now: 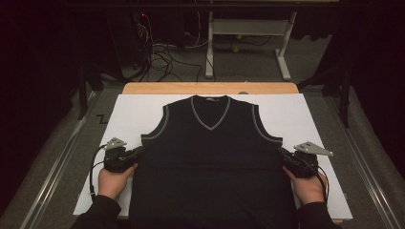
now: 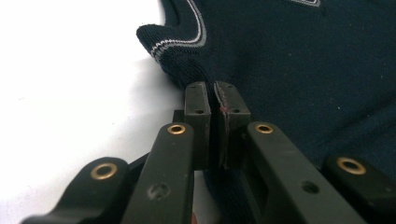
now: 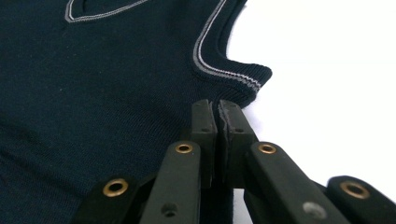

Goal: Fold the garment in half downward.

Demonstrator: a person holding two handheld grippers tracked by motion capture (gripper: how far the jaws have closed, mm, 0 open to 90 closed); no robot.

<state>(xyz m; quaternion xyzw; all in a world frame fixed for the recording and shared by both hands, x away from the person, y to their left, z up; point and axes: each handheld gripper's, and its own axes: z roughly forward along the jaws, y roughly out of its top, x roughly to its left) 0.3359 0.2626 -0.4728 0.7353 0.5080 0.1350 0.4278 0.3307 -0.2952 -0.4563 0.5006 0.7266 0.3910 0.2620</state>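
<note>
A person's left hand holds the left gripper against the left side seam of a dark navy sleeveless sweater vest, just below the armhole. In the left gripper view, the two black jaws stand pressed together at the garment's edge, with a fold of the knit pinched between their pads. The vest lies flat, front up, on a white sheet covering the table, its neck pointing away from the person and its hem reaching the near edge. Grey-and-white striped trim lines the V-neck and both armholes. A strip of bare wooden table shows beyond the sheet. On the opposite side, the right hand brings the right gripper to the matching spot on the right side seam; in the right gripper view its jaws are likewise clamped together on the vest's edge below the ribbed armhole. Cables and a desk frame stand on the dim floor behind.
</note>
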